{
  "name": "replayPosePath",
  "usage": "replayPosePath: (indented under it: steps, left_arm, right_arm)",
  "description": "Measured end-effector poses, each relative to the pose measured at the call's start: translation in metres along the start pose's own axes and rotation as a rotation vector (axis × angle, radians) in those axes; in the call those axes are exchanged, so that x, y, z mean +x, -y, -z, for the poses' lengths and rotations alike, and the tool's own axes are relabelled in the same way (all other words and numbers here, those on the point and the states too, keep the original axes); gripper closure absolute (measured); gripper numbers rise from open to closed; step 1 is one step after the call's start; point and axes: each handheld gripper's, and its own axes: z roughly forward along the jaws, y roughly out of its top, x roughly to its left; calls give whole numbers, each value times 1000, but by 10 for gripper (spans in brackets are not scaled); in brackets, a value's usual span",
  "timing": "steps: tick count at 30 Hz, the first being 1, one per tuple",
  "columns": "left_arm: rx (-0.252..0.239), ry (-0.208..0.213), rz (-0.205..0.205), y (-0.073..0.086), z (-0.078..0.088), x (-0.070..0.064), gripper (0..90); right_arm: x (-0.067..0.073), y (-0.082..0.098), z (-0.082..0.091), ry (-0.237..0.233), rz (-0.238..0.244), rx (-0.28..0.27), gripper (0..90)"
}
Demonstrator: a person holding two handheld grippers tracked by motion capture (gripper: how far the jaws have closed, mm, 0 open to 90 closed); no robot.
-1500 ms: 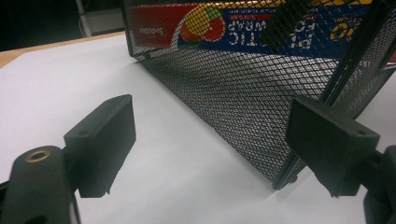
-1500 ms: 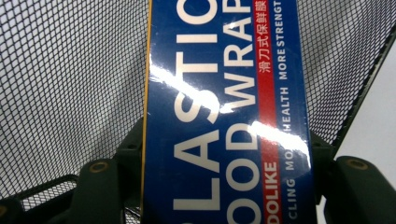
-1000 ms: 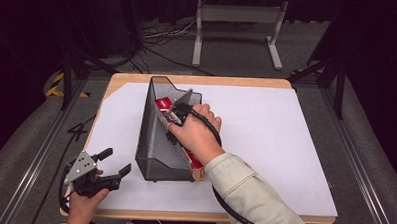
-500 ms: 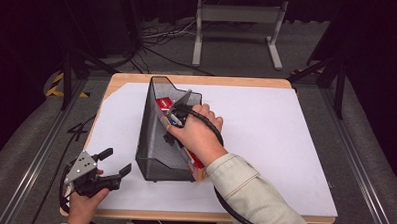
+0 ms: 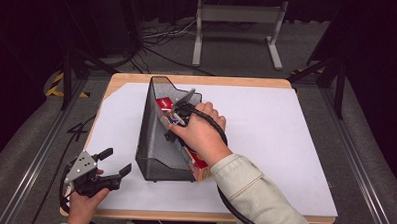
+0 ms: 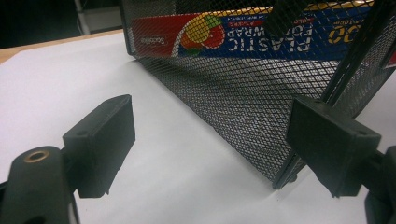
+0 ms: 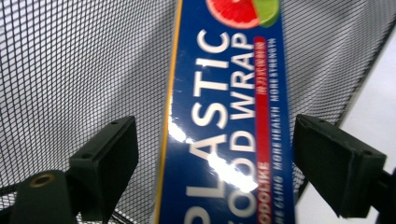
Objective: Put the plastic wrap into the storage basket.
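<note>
A black mesh holder stands on the white sheet left of the middle. A blue and red plastic wrap box lies slanted inside it, also seen through the mesh. My right gripper reaches into the holder from above. Its jaws have just been opening and now stand apart on either side of the box, with a gap at each pad. My left gripper rests at the table's front left corner, open with nothing between its fingers, pointing at the holder's wall.
The sheet covers a wooden table whose edge shows at the back. A metal stand and cables lie on the floor beyond. Rails run along both sides of the table. White sheet stretches right of the holder.
The right hand has barely shifted over the holder. The left hand and its gripper have kept still.
</note>
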Motion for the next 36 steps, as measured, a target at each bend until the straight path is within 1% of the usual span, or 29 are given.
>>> replayPosePath:
  steps: [1,3,6,9,14,16,20,21,22,23,24,25,26,27,29,31,33,36]
  left_arm:
    - [-1,0,1,0,0,0,166]
    - [-3,-1,3,0,0,0,165]
    - [-4,-1,4,0,0,0,165]
    - [-1,-3,-1,0,-1,-1,165]
    - [-5,-5,3,-1,0,-1,165]
    - [-3,-4,2,-1,-1,-1,165]
    - [-5,-2,-2,-1,-2,-1,165]
    - [-4,-3,-3,-1,-2,-1,165]
    - [-6,-2,-2,-1,-2,-1,165]
    - [-6,-1,-1,-1,-2,0,165]
    - [-6,-1,-1,-1,-2,0,165]
    - [-6,-1,-1,-1,-2,0,165]
    - [-6,-1,-1,-1,-2,0,165]
    - [-6,-1,-1,-1,-3,0,164]
    - [-6,-1,-3,-1,-3,-1,164]
    - [-5,0,-2,-1,-3,-1,164]
    - [-6,-1,-1,-1,-3,0,164]
    - [-6,-1,-2,-1,-3,0,164]
  right_arm:
    - [-1,0,2,3,1,-8,158]
    - [-4,2,8,15,4,-43,157]
    - [-7,4,15,2,3,-83,144]
    - [-10,7,23,-11,16,-135,144]
    - [-11,11,35,-32,58,-222,144]
    - [-13,14,41,-42,85,-261,145]
    - [-18,21,54,-84,99,-319,145]
    - [-20,23,57,-84,109,-341,145]
    - [-21,24,59,-87,106,-354,145]
    - [-23,26,61,-93,116,-368,145]
    - [-24,29,65,-114,127,-397,145]
    - [-27,31,67,-124,137,-417,145]
    - [-27,31,67,-124,137,-417,145]
    - [-29,35,71,-126,172,-449,145]
    - [-30,39,73,-118,206,-465,145]
    - [-31,41,74,-120,212,-473,145]
    - [-33,45,76,-140,226,-490,145]
    - [-38,50,79,-152,235,-507,145]
